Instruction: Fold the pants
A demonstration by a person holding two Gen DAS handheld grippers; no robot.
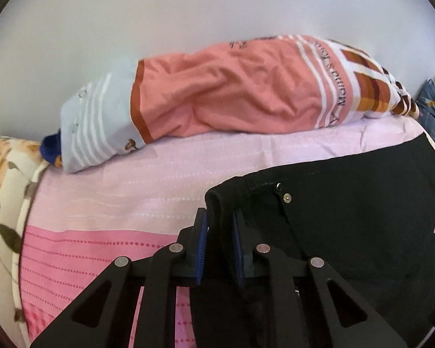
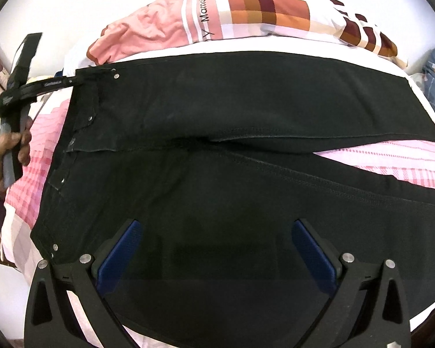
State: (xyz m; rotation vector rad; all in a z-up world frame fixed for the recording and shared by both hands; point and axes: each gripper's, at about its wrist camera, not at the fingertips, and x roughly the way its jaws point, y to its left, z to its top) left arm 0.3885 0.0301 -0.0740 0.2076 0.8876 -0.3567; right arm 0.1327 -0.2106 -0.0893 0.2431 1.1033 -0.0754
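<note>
Black denim pants (image 2: pixel 217 110) look heavyish and floppy; left claw (image 1: pixel 219 226) is clamped on the waistband corner, right claw (image 2: pixel 217 249) spread wide, so I'd grab the hem.

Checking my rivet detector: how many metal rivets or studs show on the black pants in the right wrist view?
5 on the black pants: far waistband corner, pocket corner, mid-waistband, and two together at the near corner. Folds may hide others.

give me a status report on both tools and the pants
Left tool shut on the black pants at the waistband corner. Right tool open above the pants. Pants spread on the pink bedsheet, unfolded. Pillow beyond, not blocking.
</note>
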